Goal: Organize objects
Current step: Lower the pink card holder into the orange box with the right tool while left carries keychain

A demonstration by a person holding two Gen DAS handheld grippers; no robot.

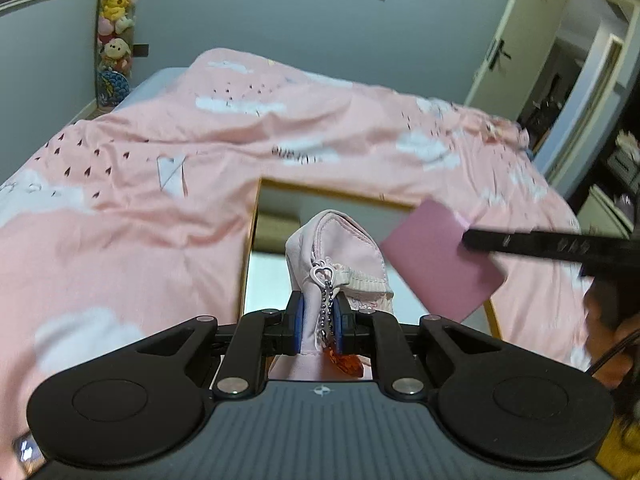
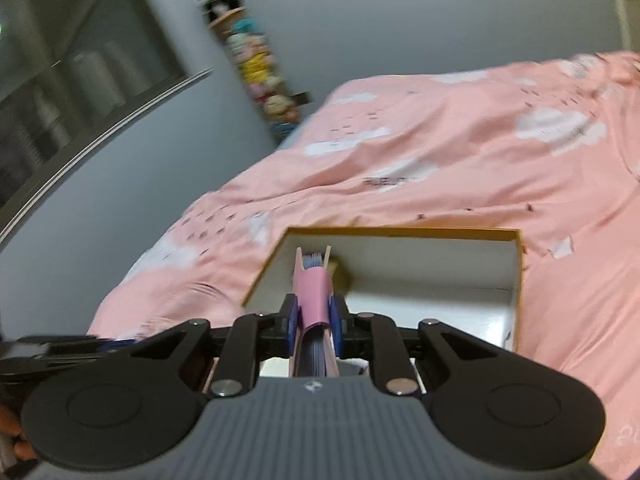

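My left gripper [image 1: 318, 322] is shut on a pale pink fabric pouch [image 1: 340, 248] with a heart zipper pull and bead chain, held above an open cardboard box [image 1: 250, 240] on the bed. My right gripper [image 2: 314, 322] is shut on a pink notebook [image 2: 314, 296], seen edge-on with its pages showing, held over the same box [image 2: 516, 280]. The notebook also shows in the left wrist view [image 1: 436, 256] at the right of the pouch, with the right gripper's black finger beside it. A brownish thing lies in the box's far corner [image 2: 340, 276].
The box sits on a bed with a rumpled pink cloud-print duvet [image 1: 140, 200]. A hanging column of plush toys [image 1: 114, 28] is on the far wall. An open door [image 1: 516, 36] is at the right. A dark window [image 2: 60, 92] is at the left.
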